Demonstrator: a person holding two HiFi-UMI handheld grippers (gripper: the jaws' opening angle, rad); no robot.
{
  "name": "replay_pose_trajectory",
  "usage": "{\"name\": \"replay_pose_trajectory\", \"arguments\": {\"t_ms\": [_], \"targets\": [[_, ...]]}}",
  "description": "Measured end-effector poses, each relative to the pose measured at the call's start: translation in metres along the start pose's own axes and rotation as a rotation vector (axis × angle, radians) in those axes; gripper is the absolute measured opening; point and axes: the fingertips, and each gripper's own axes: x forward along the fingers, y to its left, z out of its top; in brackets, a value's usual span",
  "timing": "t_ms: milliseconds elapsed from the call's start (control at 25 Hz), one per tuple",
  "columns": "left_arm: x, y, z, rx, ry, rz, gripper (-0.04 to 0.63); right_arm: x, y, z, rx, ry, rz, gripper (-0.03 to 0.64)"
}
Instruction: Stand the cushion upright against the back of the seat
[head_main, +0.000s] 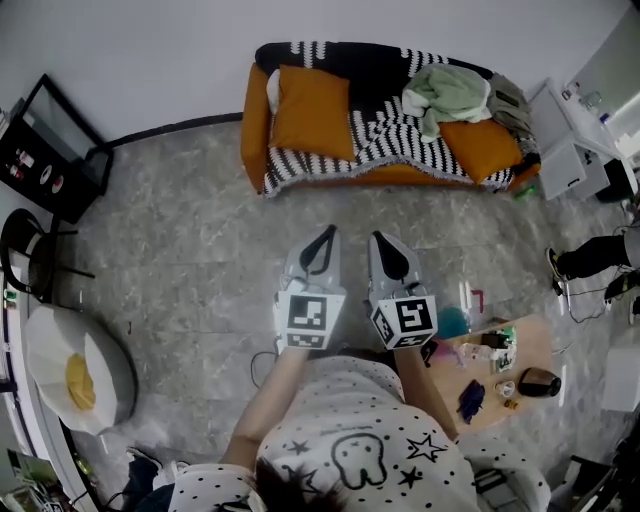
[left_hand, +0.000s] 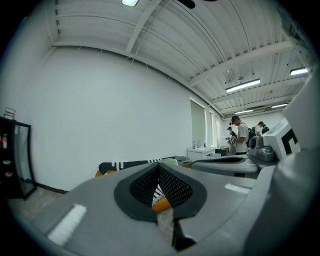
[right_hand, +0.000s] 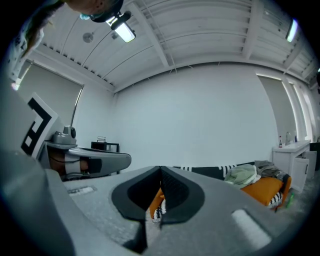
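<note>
Left gripper (head_main: 325, 236) and right gripper (head_main: 384, 242) side by side over the floor, both clenched on nothing, sofa (head_main: 254, 130) far off, orange cushion (head_main: 310, 112) on its left end, well apart from grippers

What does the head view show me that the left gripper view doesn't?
Only the head view: the cluttered wooden table and the orange cushion in full. Only the left gripper view: people standing at the far right, and the ceiling lights. Both: the sofa under its striped throw, and the left claw, shut.
</note>
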Motion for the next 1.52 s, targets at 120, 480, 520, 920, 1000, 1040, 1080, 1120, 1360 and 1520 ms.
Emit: {"name": "replay_pose_trajectory", "arguments": {"t_ms": [120, 480, 520, 920, 1000, 1040, 1080, 1120, 1360, 1520], "targets": [[0.001, 0.011, -0.002, 0.001, 0.002, -0.003, -0.015, 0.011, 0.009, -0.003, -0.002, 0.002, 0.011, -0.005], [0.011, 0.034, -0.005, -0.021, 0.006, 0.014, -0.009, 0.036, 0.013, -0.006, -0.001, 0.011, 0.034, -0.005], [0.013, 0.036, -0.005, -0.025, 0.008, 0.019, -0.009, 0.039, 0.012, -0.006, -0.002, 0.013, 0.037, -0.005], [0.065, 0.058, -0.001, -0.072, 0.010, 0.072, -0.009, 0.087, -0.023, -0.006, 0.018, 0.027, 0.079, -0.005], [0.078, 0.064, 0.003, -0.079, 0.002, 0.084, -0.009, 0.099, -0.031, -0.004, 0.011, 0.026, 0.093, -0.005], [0.085, 0.066, 0.005, -0.079, -0.003, 0.089, -0.009, 0.104, -0.036, -0.003, 0.008, 0.026, 0.096, -0.005], [0.092, 0.067, 0.007, -0.078, -0.007, 0.093, -0.009, 0.109, -0.041, -0.002, 0.006, 0.025, 0.099, -0.005], [0.099, 0.067, 0.009, -0.076, -0.012, 0.095, -0.009, 0.114, -0.047, -0.001, 0.004, 0.024, 0.100, -0.005], [0.128, 0.069, 0.014, -0.071, -0.028, 0.104, -0.009, 0.135, -0.068, 0.002, 0.002, 0.012, 0.123, -0.005], [0.142, 0.071, 0.016, -0.060, -0.030, 0.122, -0.008, 0.139, -0.078, 0.001, 0.006, 0.008, 0.134, -0.005]]}}
